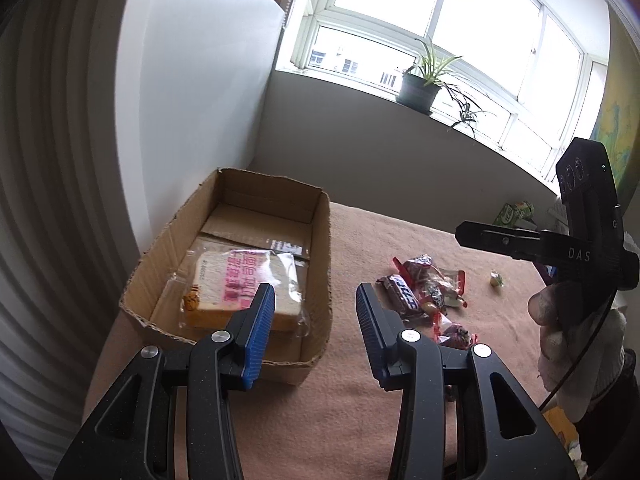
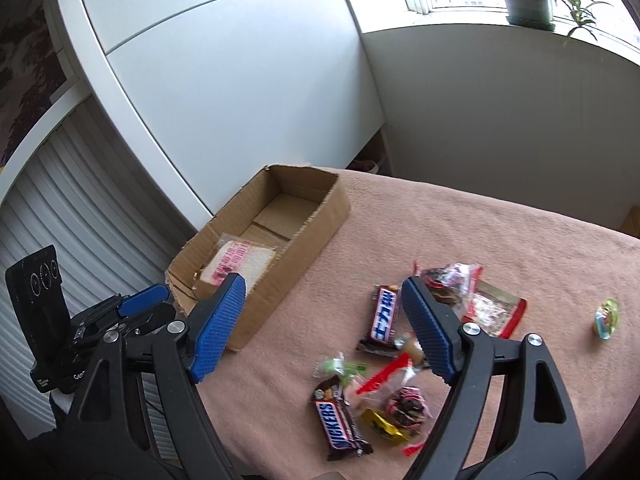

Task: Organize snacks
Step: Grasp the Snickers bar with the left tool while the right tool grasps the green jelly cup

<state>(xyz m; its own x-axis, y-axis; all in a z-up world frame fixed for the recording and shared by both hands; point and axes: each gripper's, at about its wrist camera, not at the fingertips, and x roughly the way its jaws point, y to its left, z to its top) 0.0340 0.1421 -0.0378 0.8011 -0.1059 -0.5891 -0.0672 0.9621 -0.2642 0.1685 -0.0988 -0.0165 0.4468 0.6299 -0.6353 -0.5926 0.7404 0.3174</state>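
Note:
A cardboard box (image 1: 320,240) (image 2: 280,280) stands on the pink cloth, with a wrapped slice of bread (image 1: 240,280) (image 2: 240,258) lying inside it. To its right lies a loose pile of snacks: a Snickers bar (image 2: 384,316) (image 1: 404,294), a second Snickers bar (image 2: 342,424), red-and-clear packets (image 2: 480,292), a yellow candy (image 2: 384,424) and a green candy (image 2: 344,366). My left gripper (image 1: 316,300) hovers open and empty over the box's near right corner. My right gripper (image 2: 322,292) hangs open and empty above the pile, between the box and the first Snickers bar.
A small round jelly cup (image 2: 606,318) (image 1: 496,279) lies apart on the right. A gloved hand (image 1: 560,340) holds the right tool. A white cabinet (image 2: 240,80) and a ribbed radiator (image 2: 60,208) stand left of the table. A potted plant (image 1: 418,90) sits on the windowsill.

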